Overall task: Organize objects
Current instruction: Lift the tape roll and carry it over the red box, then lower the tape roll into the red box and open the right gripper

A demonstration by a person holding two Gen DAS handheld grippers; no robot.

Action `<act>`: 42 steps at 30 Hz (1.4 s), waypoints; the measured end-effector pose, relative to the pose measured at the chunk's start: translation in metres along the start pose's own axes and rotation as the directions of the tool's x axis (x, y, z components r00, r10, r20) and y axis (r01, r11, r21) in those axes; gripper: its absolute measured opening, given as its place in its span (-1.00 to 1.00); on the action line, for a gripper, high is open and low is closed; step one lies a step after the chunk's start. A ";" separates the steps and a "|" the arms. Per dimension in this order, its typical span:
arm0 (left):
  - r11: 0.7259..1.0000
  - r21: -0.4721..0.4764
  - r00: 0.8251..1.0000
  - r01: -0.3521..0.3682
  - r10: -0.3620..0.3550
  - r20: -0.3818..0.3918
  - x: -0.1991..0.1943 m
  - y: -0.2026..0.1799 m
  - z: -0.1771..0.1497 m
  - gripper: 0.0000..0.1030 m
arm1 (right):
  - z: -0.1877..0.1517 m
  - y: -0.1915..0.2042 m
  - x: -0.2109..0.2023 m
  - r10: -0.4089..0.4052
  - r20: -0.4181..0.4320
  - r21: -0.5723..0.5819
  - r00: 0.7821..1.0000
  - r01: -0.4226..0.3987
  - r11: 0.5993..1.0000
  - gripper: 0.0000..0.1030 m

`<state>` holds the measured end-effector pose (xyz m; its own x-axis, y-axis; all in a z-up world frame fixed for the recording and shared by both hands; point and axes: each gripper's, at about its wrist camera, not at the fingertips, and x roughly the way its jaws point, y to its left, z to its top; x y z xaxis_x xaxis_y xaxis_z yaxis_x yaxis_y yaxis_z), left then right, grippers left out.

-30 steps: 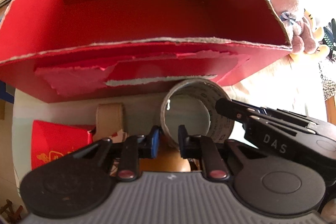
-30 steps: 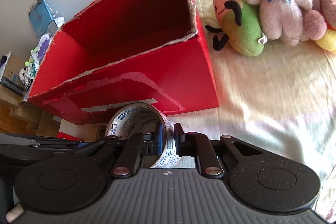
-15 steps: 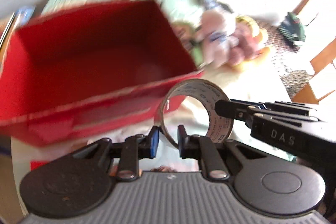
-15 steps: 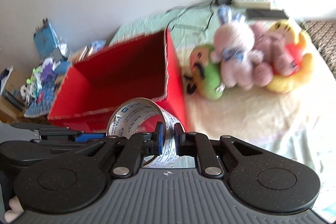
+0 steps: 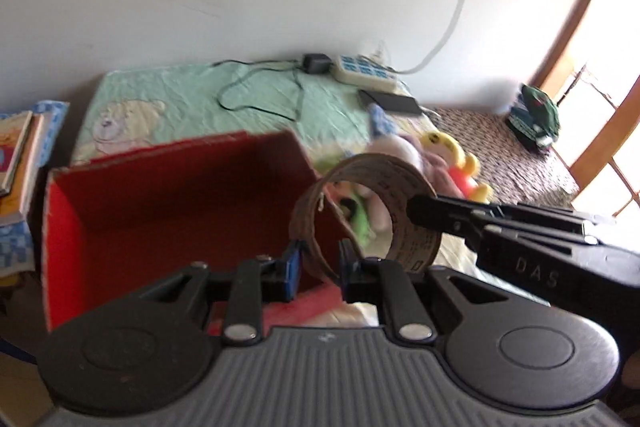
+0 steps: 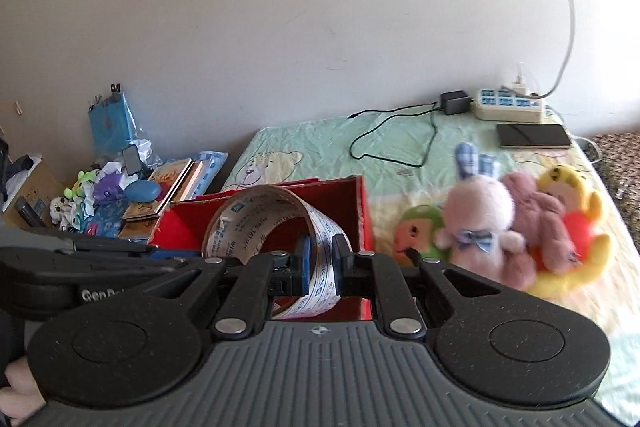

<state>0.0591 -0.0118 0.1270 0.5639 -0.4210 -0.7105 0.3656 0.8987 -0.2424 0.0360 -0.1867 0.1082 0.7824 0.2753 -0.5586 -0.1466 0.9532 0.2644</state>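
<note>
A roll of printed packing tape [image 5: 384, 195] hangs in the air, held by both grippers at once. My left gripper [image 5: 318, 263] is shut on the ring's near wall. My right gripper [image 6: 322, 261] is shut on the opposite wall of the tape roll [image 6: 280, 215], and its black body reaches in from the right in the left wrist view. Below and behind the roll stands an open red cardboard box [image 5: 160, 203], seen as a red box [image 6: 360, 207] in the right wrist view. Its inside looks bare.
Plush toys [image 6: 500, 227] lie in a heap on the bed [image 6: 320, 155] right of the box. A power strip [image 6: 508, 105], a charger cable and a dark phone [image 6: 534, 135] lie by the wall. Books and small clutter [image 6: 120, 195] sit left of the bed.
Both grippers have risen together with the tape roll, from low in front of the box to above its rim. The views now tilt up and take in the wall and the whole bed.
</note>
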 end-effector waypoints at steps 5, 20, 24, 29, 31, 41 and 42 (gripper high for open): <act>0.998 -0.012 0.998 -0.055 0.055 -0.025 0.019 0.030 0.017 -0.77 | 0.003 0.006 0.045 0.003 -0.073 -0.030 0.997 -0.005 1.000 -0.77; 0.976 -0.205 0.946 -0.069 -0.001 -0.324 0.165 0.127 0.014 -0.77 | -0.011 0.016 0.167 -0.138 -0.291 -0.167 0.947 0.092 0.982 -0.79; 0.967 -0.250 0.933 -0.056 -0.038 -0.357 0.181 0.135 0.011 -0.77 | -0.011 0.021 0.172 -0.176 -0.287 -0.232 0.942 0.110 0.966 -0.83; 0.955 -0.292 0.924 -0.047 -0.069 -0.375 0.189 0.141 0.010 -0.77 | -0.012 0.022 0.174 -0.194 -0.289 -0.255 0.938 0.120 0.959 -0.81; 0.952 -0.302 0.924 -0.044 -0.076 -0.375 0.190 0.143 0.011 -0.77 | -0.010 0.022 0.174 -0.193 -0.285 -0.243 0.939 0.124 0.962 -0.80; 0.957 -0.287 0.938 -0.044 -0.059 -0.342 0.184 0.141 0.011 -0.72 | 0.001 0.010 0.159 -0.177 -0.222 -0.141 0.959 0.147 0.979 -0.27; 0.959 -0.277 0.940 -0.053 -0.046 -0.338 0.181 0.140 0.011 -0.72 | 0.001 0.009 0.157 -0.166 -0.230 -0.133 0.959 0.138 0.981 -0.27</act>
<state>0.2207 0.0362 -0.0285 0.2634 -0.3953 -0.8800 0.1160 0.9185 -0.3780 0.1578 -0.1348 0.0237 0.6353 0.1341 -0.7605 -0.1162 0.9902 0.0775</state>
